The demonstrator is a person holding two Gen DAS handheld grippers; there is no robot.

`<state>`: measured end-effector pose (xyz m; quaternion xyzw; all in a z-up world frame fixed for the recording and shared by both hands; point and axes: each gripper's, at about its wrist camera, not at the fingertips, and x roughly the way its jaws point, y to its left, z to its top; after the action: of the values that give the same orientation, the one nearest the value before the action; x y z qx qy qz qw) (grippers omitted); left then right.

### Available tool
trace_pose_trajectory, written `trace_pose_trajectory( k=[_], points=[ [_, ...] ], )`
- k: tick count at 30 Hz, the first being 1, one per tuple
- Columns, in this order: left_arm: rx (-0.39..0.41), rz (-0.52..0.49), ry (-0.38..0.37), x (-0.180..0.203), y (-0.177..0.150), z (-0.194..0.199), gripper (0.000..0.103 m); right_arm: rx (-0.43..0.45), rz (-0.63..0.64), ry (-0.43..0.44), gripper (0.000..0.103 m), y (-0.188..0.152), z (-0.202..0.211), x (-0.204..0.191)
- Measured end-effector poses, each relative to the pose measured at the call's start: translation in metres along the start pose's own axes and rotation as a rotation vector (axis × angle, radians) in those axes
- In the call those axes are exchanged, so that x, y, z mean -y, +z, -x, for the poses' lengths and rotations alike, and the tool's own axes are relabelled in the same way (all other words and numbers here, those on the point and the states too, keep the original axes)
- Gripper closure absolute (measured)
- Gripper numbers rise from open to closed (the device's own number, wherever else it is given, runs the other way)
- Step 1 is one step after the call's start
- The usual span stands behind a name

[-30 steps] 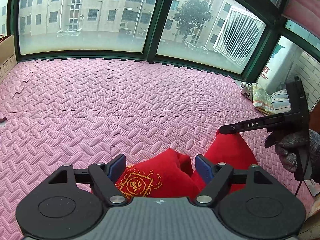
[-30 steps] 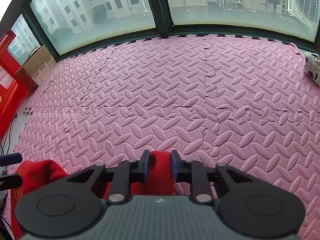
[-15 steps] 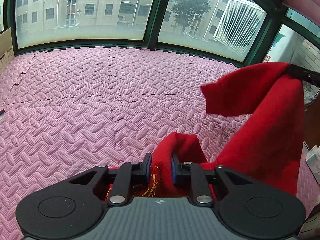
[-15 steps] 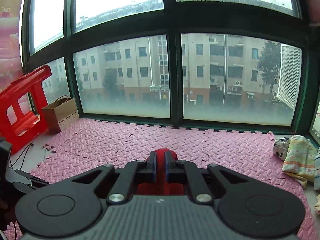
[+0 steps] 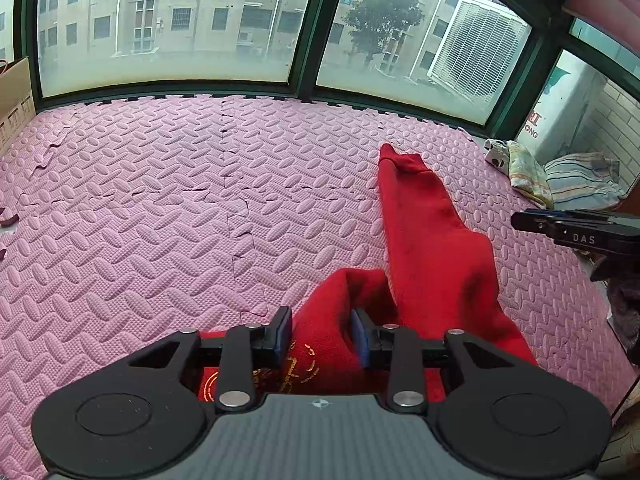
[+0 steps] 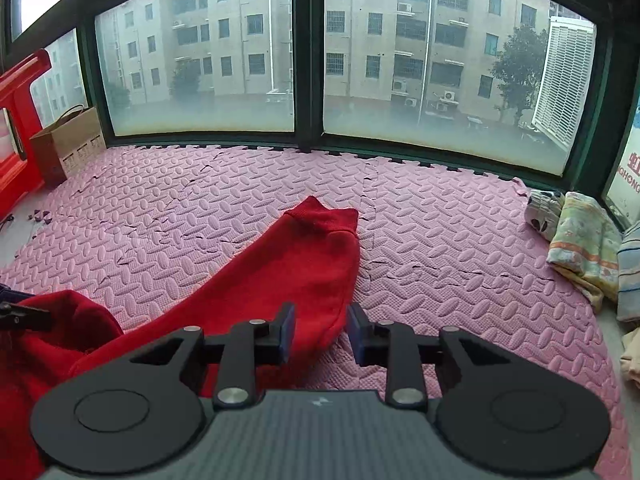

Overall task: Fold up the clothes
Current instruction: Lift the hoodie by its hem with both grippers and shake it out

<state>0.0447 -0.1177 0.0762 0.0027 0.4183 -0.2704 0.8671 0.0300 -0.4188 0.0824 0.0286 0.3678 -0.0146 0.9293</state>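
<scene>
Both claws have let go: the left claw (image 5: 320, 334) and right claw (image 6: 320, 332) now gape over the red knit garment with gold embroidery (image 5: 432, 248). Its sleeve, lifted a moment ago, lies stretched toward twelve o'clock on the pink foam floor mat (image 5: 160, 200), spread for folding.

Each tool is matte black: two round discs flank a grey ribbed body bearing a small compass-like mark, with silver screws on the linkage arms. The left tool (image 5: 320, 334) and right tool (image 6: 320, 334) carry blue pads (image 5: 285, 334) on their fingers. White letters "DAS" mark the right tool's side, and behind it is what may be a grey knit glove (image 5: 624, 300).
</scene>
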Motion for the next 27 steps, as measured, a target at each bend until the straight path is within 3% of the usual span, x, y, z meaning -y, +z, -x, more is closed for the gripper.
trace_pose_trajectory(
  k=[2,8,10,11,15,17,20,22,25,27],
  points=[
    [0.000,-0.024,0.003,0.004,0.006,-0.004,0.047,-0.011,-0.014,0.012,0.075,0.004,-0.012,-0.003],
    [-0.085,-0.092,-0.022,0.011,0.015,-0.038,0.049,-0.030,0.040,0.121,0.070,0.000,-0.029,-0.034],
    [-0.124,-0.086,-0.019,0.009,0.014,-0.048,0.076,-0.059,0.062,0.131,0.069,-0.008,-0.034,-0.042],
    [-0.121,-0.071,-0.016,0.006,0.014,-0.048,0.079,-0.074,0.074,0.136,0.069,-0.012,-0.037,-0.047],
    [-0.027,0.030,0.018,-0.004,0.016,-0.022,0.085,-0.122,0.068,0.104,0.069,-0.026,-0.044,-0.045],
    [0.086,0.059,0.080,0.000,0.015,0.005,0.086,-0.122,0.064,0.101,0.069,-0.027,-0.043,-0.045],
    [0.281,0.042,0.148,0.022,0.004,0.043,0.085,-0.118,0.059,0.099,0.069,-0.028,-0.041,-0.045],
    [0.321,-0.004,0.140,0.039,-0.007,0.053,0.082,-0.116,0.056,0.097,0.069,-0.029,-0.040,-0.045],
    [0.237,-0.164,0.076,0.065,-0.031,0.049,0.079,-0.113,0.051,0.094,0.069,-0.030,-0.038,-0.044],
    [0.129,-0.159,0.037,0.066,-0.043,0.039,0.082,-0.111,0.047,0.093,0.069,-0.031,-0.037,-0.044]
  ],
)
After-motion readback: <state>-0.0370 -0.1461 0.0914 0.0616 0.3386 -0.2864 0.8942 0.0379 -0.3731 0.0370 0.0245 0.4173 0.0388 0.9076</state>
